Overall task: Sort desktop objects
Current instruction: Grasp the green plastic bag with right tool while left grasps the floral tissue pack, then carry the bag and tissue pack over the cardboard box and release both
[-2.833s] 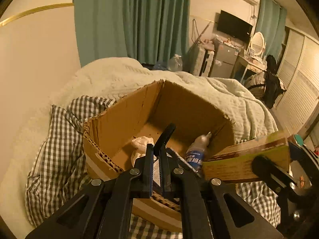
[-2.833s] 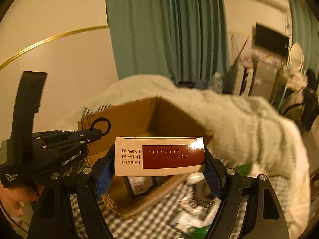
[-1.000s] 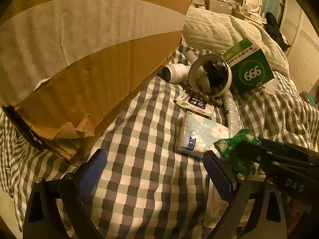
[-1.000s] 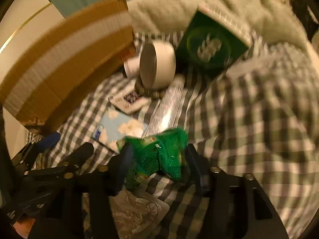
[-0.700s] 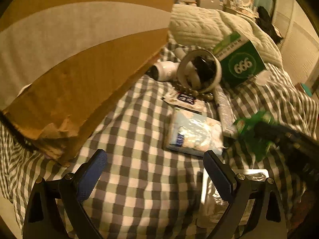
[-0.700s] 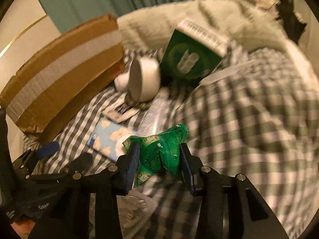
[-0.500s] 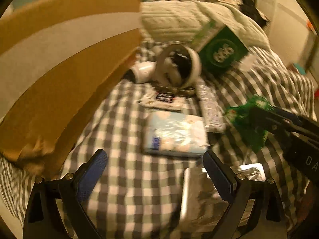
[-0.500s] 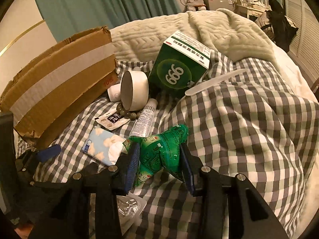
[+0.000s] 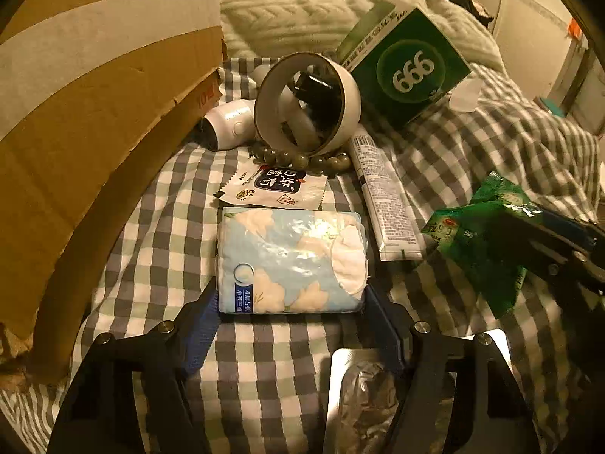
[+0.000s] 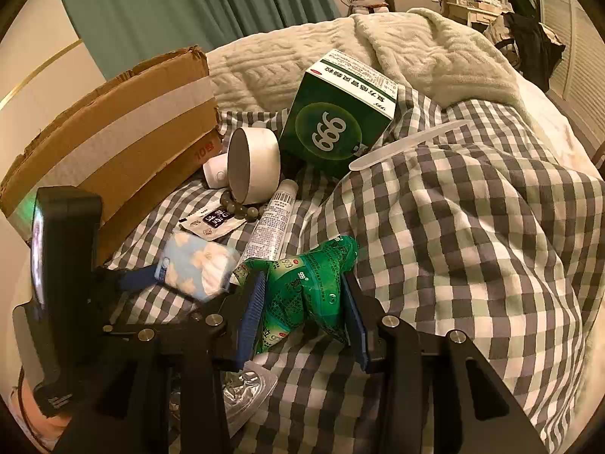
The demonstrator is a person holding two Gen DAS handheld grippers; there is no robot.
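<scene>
Pinching the crumpled green sachet (image 10: 308,295) in my right gripper (image 10: 302,304), I hold it just beside the tissue pack (image 9: 289,261). My left gripper (image 9: 291,302) has just been closing; its jaws flank the pack's near end, its long axis crosswise between them, contact unclear.

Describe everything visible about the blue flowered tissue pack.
The tissue pack is a soft, glossy plastic-wrapped packet, pale blue with white flowers and a dark blue label strip at one corner. It lies flat on the checked bedsheet, just below a white snack sachet. The left hand-held gripper has been closing, its pads now at the pack's near corners.
</scene>
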